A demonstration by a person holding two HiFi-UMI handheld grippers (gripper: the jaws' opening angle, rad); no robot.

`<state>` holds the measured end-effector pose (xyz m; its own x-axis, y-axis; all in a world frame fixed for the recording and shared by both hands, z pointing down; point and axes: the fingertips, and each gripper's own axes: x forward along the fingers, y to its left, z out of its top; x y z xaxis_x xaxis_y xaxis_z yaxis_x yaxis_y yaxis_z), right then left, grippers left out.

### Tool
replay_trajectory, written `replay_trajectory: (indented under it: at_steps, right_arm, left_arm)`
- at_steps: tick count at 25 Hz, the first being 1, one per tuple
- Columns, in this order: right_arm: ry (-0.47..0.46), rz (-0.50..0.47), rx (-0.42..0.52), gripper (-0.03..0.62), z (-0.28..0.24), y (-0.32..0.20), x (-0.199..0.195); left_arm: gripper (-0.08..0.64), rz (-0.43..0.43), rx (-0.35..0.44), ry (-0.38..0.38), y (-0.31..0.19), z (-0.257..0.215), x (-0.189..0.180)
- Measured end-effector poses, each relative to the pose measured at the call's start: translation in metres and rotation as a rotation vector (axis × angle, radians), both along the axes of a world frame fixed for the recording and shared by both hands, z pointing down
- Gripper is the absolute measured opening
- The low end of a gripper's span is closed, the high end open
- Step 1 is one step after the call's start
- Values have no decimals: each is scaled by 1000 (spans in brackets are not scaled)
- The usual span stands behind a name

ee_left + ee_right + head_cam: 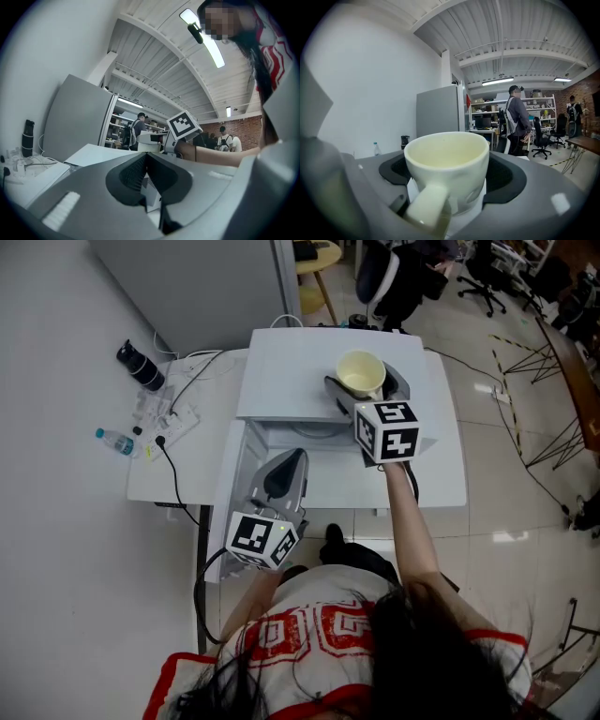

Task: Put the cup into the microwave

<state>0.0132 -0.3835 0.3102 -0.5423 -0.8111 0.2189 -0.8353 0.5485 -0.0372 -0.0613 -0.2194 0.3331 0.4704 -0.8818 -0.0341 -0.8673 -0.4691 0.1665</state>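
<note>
The right gripper (363, 382) grips the pale cream ceramic cup (447, 161) upright over the white microwave's (281, 371) front edge. Its open cavity lies below, toward the person. The left gripper (146, 161) is closed and empty.

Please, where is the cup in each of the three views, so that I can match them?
Head view: upper centre, the cup in the right gripper.
Left gripper view: small pale shape at centre, left of the marker cube; probably the cup.
Right gripper view: centre, between the jaws.
Shared landmark: the black bottle, on the left in each.
</note>
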Motion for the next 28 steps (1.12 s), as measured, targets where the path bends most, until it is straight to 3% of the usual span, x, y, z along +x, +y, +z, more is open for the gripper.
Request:
replay_trajectory:
  at_steps: [16,28]
  right_arm:
    - [-19,27,47,454,-8,118,-6]
    - [-22,56,43,454,-1,190,-9]
  left_arm:
    - [-11,36,62,-30,69,-7,-7]
    - [-11,65,52,-47,115,-3,-4]
